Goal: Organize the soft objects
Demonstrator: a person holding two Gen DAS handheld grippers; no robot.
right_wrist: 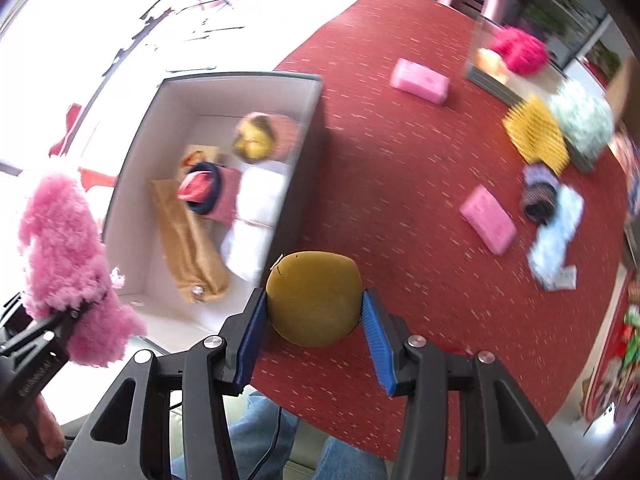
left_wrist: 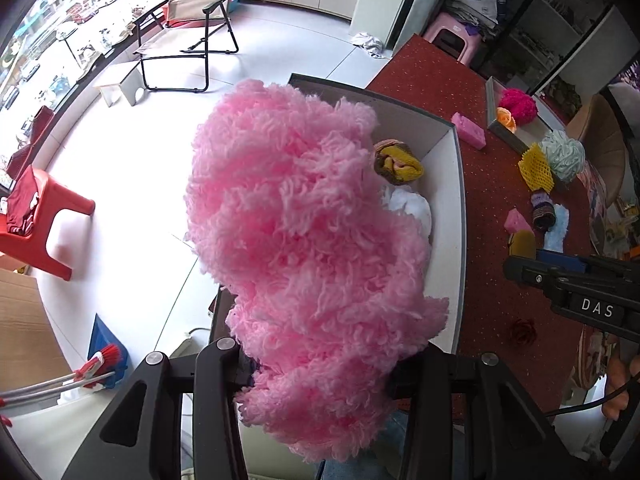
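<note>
Partway done: the white open-topped cardboard box (right_wrist: 132, 152) holds several soft items, left jaws grip a fluffy pink woolly bundle (left_wrist: 304, 248) over it, right jaws clamp a round mustard-yellow sponge (right_wrist: 314, 298) above the red-carpeted desk (right_wrist: 380, 152), where pink sponge blocks (right_wrist: 419, 80) remain.

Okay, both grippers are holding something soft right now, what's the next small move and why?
Probably bring the left gripper over the open box and let go there. It is clamped on the fluffy pink piece, which hangs at the box's edge, and soft items already lie inside. The right gripper, gripping the mustard sponge above the red table, could follow.
</note>
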